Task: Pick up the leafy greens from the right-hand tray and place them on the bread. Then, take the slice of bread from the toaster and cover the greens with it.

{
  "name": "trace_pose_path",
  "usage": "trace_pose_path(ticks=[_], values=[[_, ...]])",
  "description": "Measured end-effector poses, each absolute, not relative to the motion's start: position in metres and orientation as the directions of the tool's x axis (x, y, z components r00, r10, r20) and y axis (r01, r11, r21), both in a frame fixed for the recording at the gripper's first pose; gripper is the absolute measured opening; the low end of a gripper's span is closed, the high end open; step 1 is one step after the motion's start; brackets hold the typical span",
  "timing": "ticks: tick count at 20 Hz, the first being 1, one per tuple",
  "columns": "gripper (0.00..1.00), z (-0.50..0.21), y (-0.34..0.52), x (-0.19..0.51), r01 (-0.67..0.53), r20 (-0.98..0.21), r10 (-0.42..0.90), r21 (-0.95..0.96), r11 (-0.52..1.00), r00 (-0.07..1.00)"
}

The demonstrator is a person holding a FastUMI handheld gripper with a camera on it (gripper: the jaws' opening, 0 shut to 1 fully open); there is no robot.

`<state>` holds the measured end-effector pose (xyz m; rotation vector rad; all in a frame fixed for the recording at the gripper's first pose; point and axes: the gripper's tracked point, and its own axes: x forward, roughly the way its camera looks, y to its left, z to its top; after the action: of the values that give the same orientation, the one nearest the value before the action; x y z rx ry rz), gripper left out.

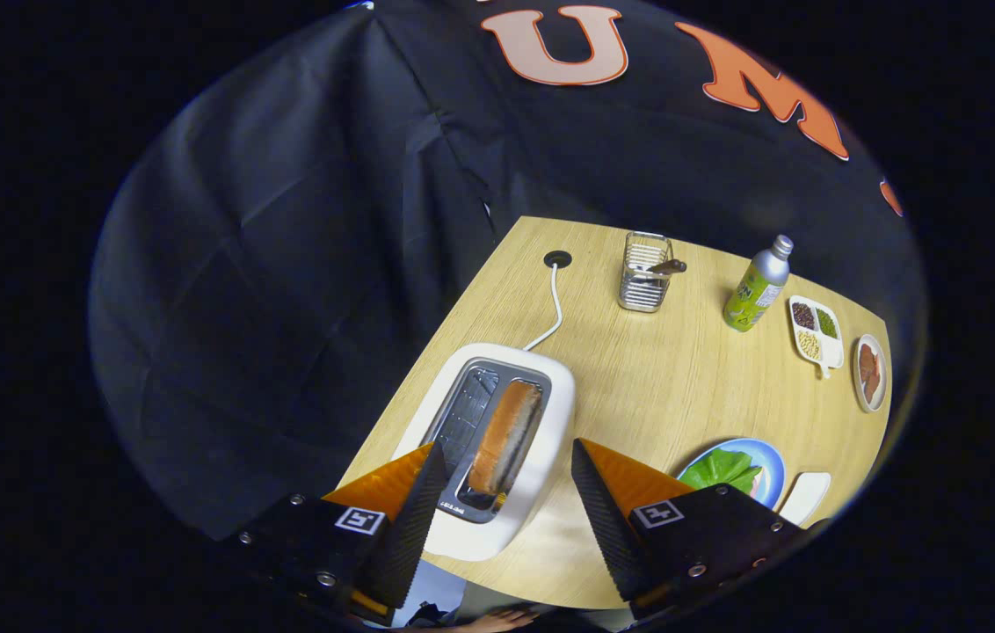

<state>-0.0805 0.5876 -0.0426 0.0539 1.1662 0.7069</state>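
Here the bread slice (pixel 504 435) sits between the spread hand-held gripper (pixel 506 466) fingers.

The bench (pixel 664 378) is matt light wood grain. The toaster (pixel 497 440) has smooth white plastic casing around shiny metal slots. The utensil holder (pixel 643 274) is wire metal; the bottle (pixel 757 286) glossy metal.

- The leafy greens (pixel 720 469) and blue plate (pixel 772 464) are partly hidden by one finger (pixel 616 519).
- The bread slice (pixel 504 437) is mostly sunk in the toaster (pixel 550 413).
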Motion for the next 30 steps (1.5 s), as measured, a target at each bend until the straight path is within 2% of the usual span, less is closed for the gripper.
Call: trace_pose_path(ticks=[5,8,11,15,20,23,26,30], values=[[0.79,-0.06,0.601,-0.079,-0.473,-0.856,0.481,0.351,0.808,0.187],[0.69,-0.059,0.61,-0.077,-0.416,-0.862,0.476,0.375,0.829,0.172],[0.62,-0.064,0.613,-0.073,-0.407,-0.878,0.444,0.346,0.845,0.177],[0.46,-0.065,0.624,-0.084,-0.372,-0.886,0.446,0.374,0.85,0.129],[0.27,-0.069,0.627,-0.079,-0.36,-0.894,0.422,0.349,0.865,0.147],[0.23,-0.067,0.622,-0.071,-0.355,-0.893,0.416,0.338,0.872,0.171],[0.12,-0.063,0.613,-0.066,-0.363,-0.887,0.417,0.328,0.872,0.199],[0.08,-0.043,0.606,-0.059,-0.364,-0.856,0.462,0.363,0.857,0.234]])
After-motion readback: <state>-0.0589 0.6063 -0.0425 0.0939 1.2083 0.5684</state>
